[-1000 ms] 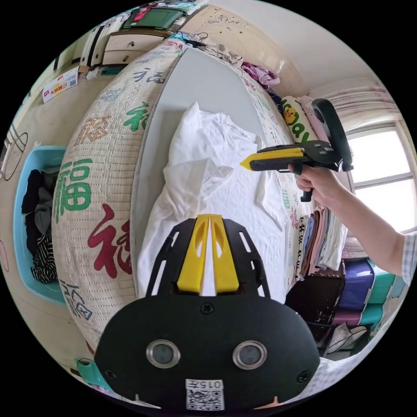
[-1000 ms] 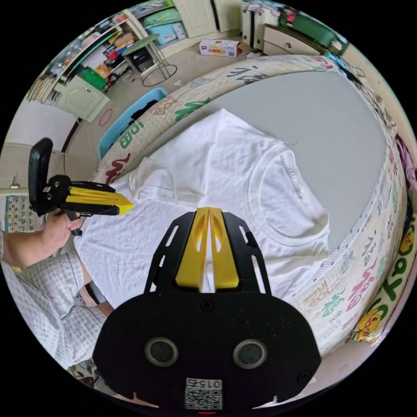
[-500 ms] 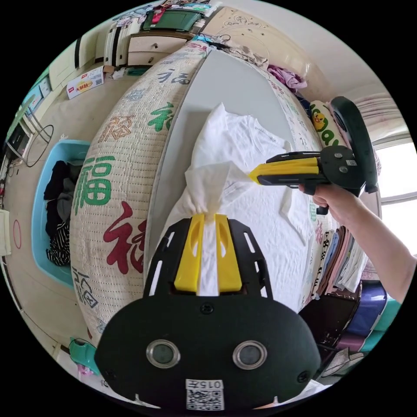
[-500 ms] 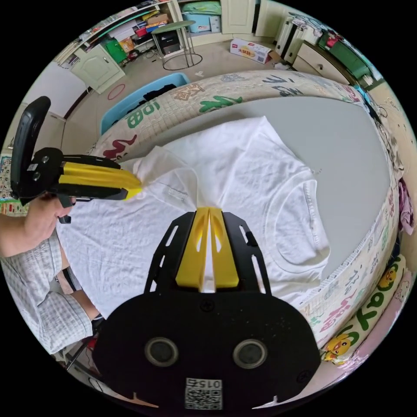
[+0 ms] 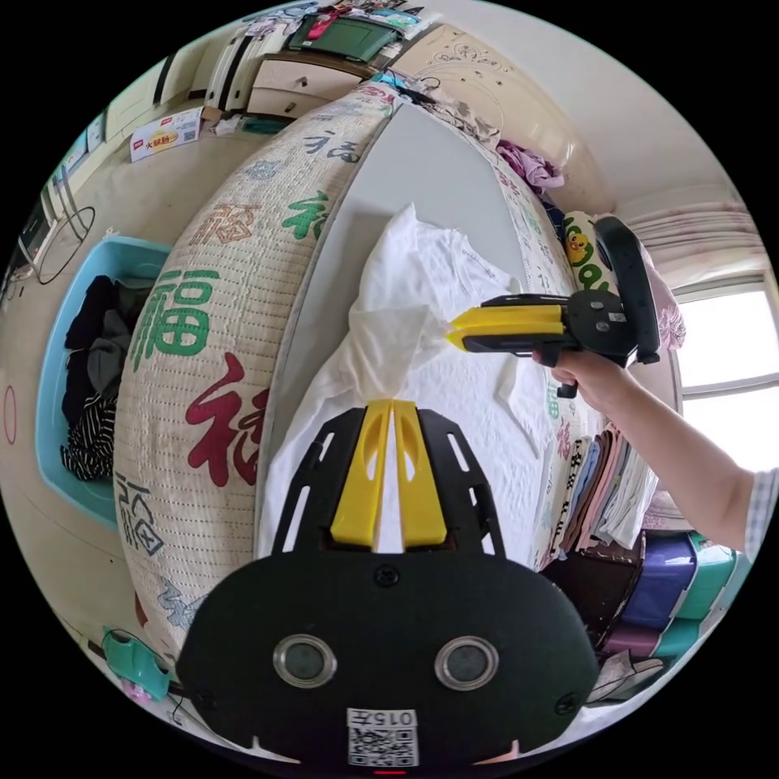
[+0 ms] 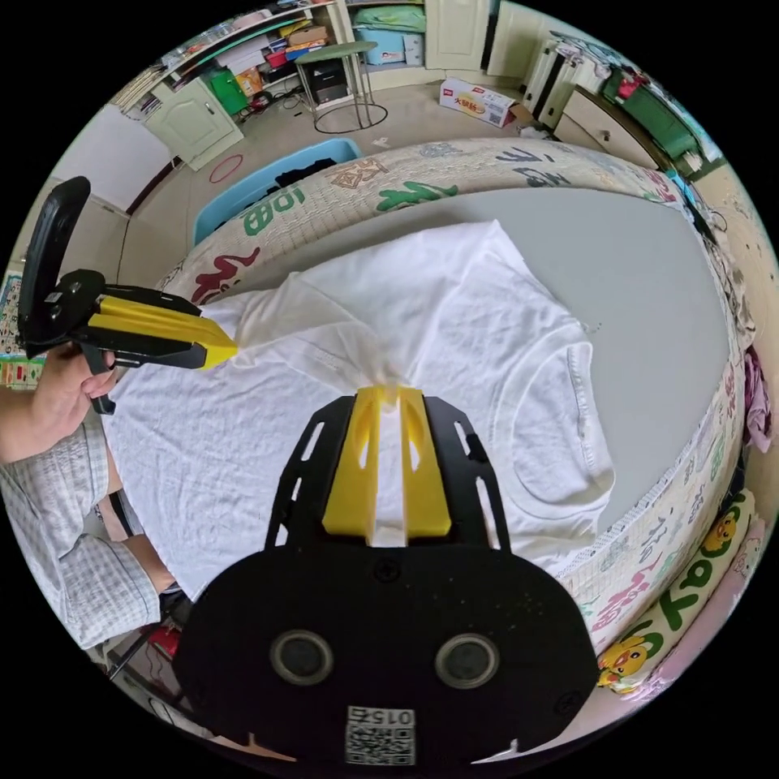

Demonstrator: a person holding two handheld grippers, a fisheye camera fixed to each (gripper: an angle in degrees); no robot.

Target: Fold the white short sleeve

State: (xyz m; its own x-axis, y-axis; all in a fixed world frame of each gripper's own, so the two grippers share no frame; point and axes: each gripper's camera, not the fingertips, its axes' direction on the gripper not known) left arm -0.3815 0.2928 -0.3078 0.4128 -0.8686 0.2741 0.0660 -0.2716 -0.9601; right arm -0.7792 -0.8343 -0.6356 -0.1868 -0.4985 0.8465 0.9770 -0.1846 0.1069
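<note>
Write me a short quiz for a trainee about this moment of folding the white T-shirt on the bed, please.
1. True or false: both grippers pinch the same sleeve of the T-shirt.
2. Which side of the T-shirt faces up? A) front B) cannot tell
3. What stands on the floor beside the bed?

Key
1. True: the left gripper and the right gripper each hold an end of the lifted sleeve.
2. B.
3. A blue basket with dark clothes.

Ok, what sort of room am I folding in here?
Most likely a bedroom in a home. The white shirt lies on a bed with a printed mat, a blue basket of clothes sits on the floor, and drawers stand behind.
</note>
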